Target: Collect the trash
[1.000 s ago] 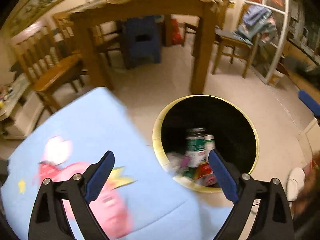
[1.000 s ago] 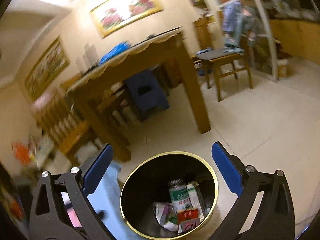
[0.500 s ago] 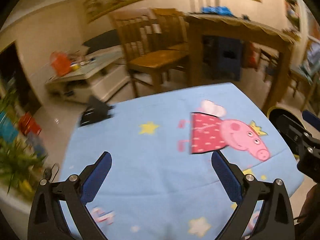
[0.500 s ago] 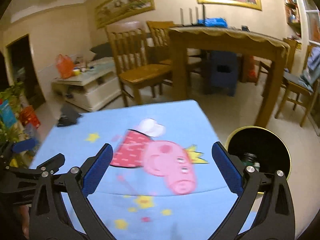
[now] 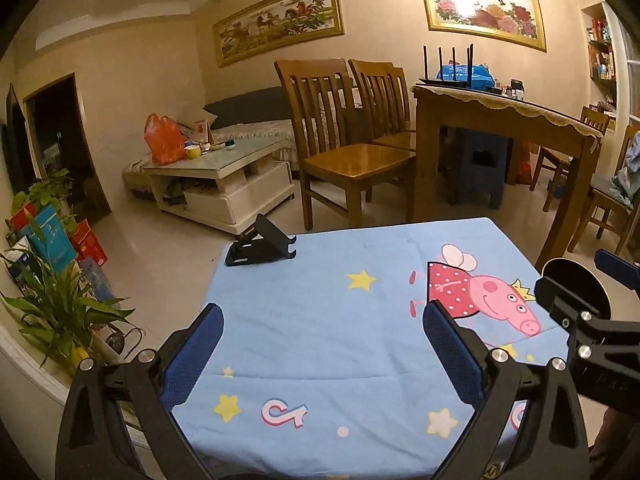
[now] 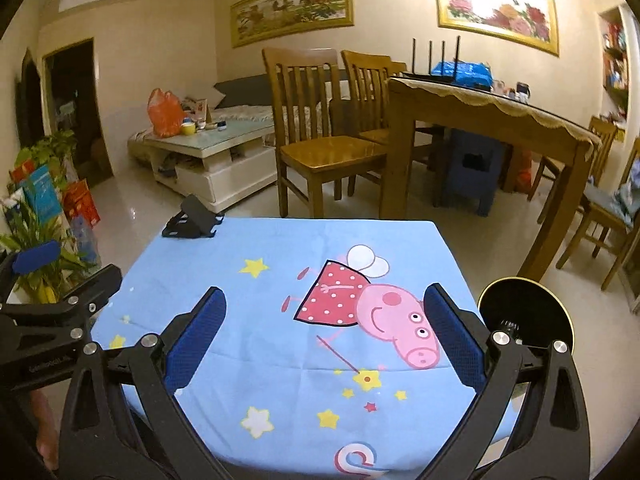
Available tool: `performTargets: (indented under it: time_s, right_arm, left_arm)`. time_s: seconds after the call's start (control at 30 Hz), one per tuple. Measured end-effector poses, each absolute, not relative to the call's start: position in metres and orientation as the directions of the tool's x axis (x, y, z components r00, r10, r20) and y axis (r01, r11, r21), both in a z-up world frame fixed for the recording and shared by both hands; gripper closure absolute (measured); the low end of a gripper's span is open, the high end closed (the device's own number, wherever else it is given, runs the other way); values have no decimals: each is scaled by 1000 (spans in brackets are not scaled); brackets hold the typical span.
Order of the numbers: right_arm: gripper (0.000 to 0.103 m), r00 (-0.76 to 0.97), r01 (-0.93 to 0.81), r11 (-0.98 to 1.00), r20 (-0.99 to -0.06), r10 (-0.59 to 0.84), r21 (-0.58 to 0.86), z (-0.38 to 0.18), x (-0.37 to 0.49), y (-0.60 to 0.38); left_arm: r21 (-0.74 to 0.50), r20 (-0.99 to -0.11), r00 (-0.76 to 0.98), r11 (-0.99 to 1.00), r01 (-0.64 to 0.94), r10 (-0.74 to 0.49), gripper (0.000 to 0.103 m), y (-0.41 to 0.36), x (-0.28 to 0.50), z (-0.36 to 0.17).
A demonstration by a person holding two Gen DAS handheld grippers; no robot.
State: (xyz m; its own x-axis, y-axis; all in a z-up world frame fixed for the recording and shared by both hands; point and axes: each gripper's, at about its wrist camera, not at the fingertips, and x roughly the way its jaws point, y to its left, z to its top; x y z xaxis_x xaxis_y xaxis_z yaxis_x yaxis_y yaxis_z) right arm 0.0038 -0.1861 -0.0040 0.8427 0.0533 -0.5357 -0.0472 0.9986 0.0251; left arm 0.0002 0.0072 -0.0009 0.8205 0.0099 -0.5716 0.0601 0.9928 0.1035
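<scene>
Trash bin point(image 6: 524, 312) now sits off to our right, beside the blue cartoon tablecloth point(image 5: 340, 320); a second ago both tools pointed straight down into it. We've swung up and left, both now level over the cloth, side by side. Left gripper point(image 5: 322, 344) spread wide, nothing between the pads; right gripper point(image 6: 324, 328) likewise. Black phone stand point(image 5: 260, 246) ahead-left at the far edge.

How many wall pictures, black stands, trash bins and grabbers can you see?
Framed pictures: 2
Black stand: 1
Trash bin: 1
Left gripper and right gripper, jaws open: 2
Total: 6
</scene>
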Motion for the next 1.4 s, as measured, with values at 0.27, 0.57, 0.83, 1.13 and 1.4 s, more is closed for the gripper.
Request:
performTargets:
  time_s: [0.27,0.57,0.83,1.13,1.4]
  right_arm:
    - [5,840,-40,999,-541,49,29,-3,-3,-193]
    - [5,838,-37,999,-544,52,39,-3,-1,-196]
    - [5,835,-34,998,-547,54,47,-3,0,-200]
    - [5,834,-40,998,-548,61,49,-3,1,-199]
    - [5,834,-43,998,-548,63,50,-4,1,-199]
  left_arm:
    - [93,-565,825,994,52,10,7,11,-5,3]
    - [87,-570,822,995,50,9,7,12,-4,2]
    - [79,-573,820,995,54,1,7,14,-2,2]
    - [73,-578,816,996,57,-5,7,16,-2,1]
    - [71,-578,816,996,57,-5,7,15,-3,1]
